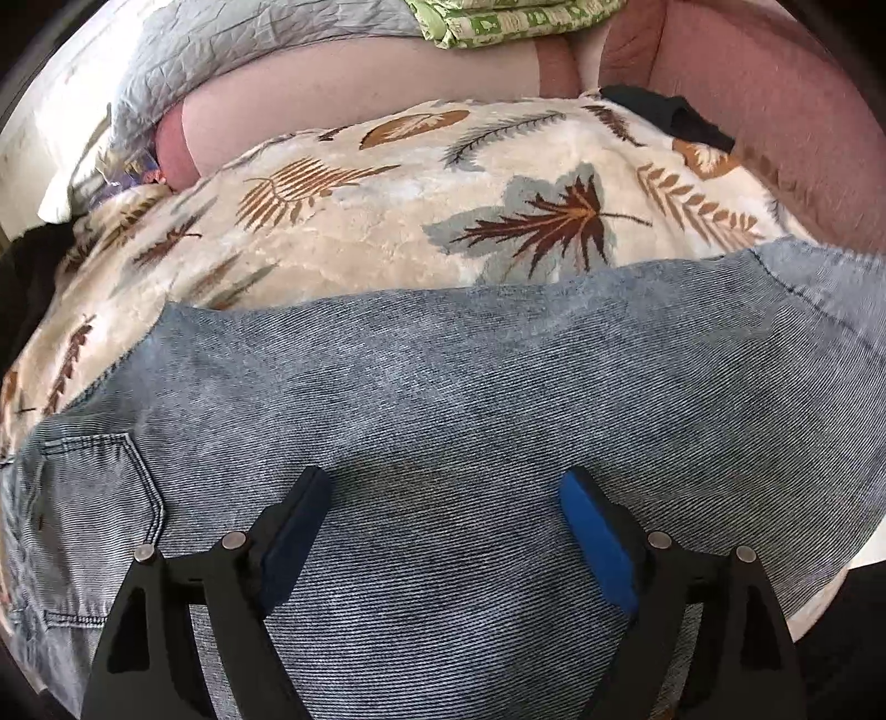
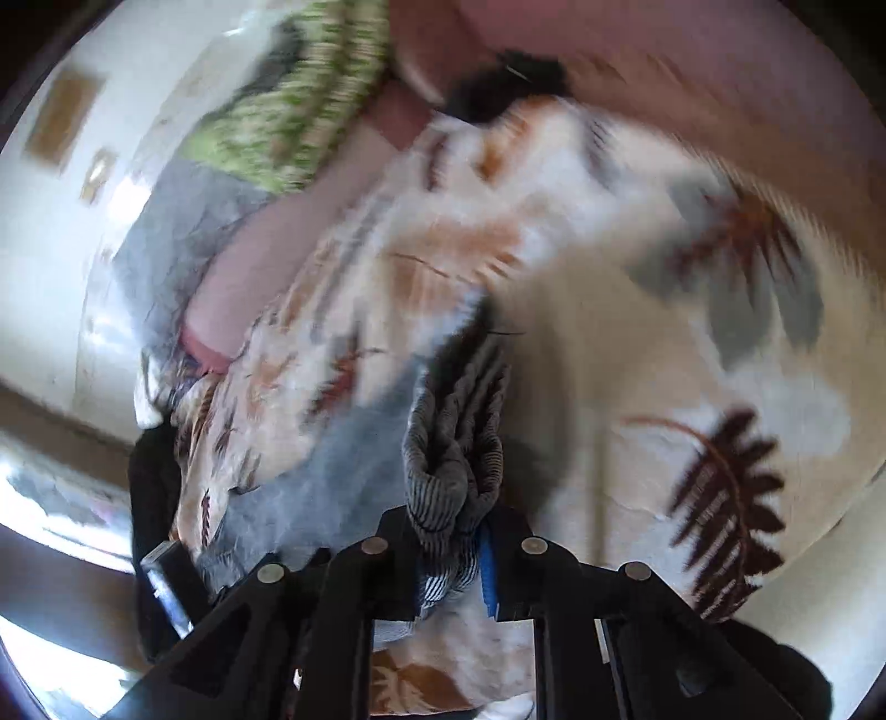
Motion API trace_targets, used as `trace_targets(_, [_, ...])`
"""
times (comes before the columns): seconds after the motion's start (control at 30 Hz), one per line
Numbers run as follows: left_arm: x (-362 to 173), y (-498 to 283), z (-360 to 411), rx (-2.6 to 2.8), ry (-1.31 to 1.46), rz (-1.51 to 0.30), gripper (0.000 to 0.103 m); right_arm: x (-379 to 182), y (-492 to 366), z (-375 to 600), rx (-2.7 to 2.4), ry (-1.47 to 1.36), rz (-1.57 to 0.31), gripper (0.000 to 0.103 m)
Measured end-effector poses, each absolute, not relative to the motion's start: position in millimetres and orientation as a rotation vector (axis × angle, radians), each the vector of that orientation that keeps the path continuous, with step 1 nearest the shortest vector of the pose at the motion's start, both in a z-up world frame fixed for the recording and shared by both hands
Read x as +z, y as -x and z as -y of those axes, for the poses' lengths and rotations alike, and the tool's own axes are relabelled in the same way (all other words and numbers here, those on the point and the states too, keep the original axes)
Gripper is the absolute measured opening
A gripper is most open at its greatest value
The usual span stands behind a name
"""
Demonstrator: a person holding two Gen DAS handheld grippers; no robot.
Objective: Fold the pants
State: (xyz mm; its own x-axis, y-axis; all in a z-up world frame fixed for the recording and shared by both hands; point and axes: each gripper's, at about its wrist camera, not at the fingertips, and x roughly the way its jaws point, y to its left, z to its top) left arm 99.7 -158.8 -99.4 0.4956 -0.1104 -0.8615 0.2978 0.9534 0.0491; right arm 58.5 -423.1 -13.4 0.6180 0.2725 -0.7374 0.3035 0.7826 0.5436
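Blue denim pants [image 1: 443, 387] lie spread across a cream blanket with a leaf print [image 1: 387, 221]; a back pocket shows at the left. My left gripper [image 1: 443, 487] is open just above the denim, its blue pads wide apart. In the blurred right wrist view, my right gripper [image 2: 451, 531] is shut on a bunched fold of the pants [image 2: 459, 432], lifted above the blanket [image 2: 637, 387]. The rest of the pants trails down to the left.
A grey quilt [image 1: 221, 61] and a folded green patterned cloth [image 1: 509, 22] lie at the far side. A pink sofa edge [image 1: 775, 111] runs along the right. A dark garment [image 1: 675, 122] lies by the blanket's far corner.
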Motion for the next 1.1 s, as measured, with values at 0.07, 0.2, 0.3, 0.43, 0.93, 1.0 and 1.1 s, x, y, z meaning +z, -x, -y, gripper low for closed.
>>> trace_targets(0.07, [-90.5,-101.4,144.2,-0.274,-0.105,-1.031,0.077,15.0,-64.1,392.0,0.015,-0.586,-0.888,0.015])
trace_targets(0.2, [-59.9,-89.6,87.8,-0.217,0.066,-0.949,0.077,60.1,-70.3,305.3,0.144,-0.372,-0.813,0.015])
trace_targets(0.3, [-37.0,-76.6,23.8,-0.129,0.15,-0.877,0.077,63.2,-69.7,226.8,0.272,-0.231,-0.804,0.015])
trace_targets(0.43, [-24.6,-54.5,-55.2,0.018,0.184,-0.82,0.077,6.7,-66.6,139.5,0.409,-0.129,-0.891,0.017])
trace_targets(0.93, [-6.0,-53.7,-5.7,-0.24,0.26,-0.866,0.077,-85.1,-59.7,254.9,0.45,-0.747,-1.074,0.068])
trace_targets(1.0, [-16.8,-55.6,17.3,-0.28,0.253,-0.895,0.077,-107.7,-59.9,264.8,0.458,-0.84,-1.127,0.068])
trace_targets(1.1, [-78.9,-68.0,46.2,-0.197,0.083,-1.118,0.076,-98.2,-60.3,283.0,0.478,-0.943,-1.091,0.068])
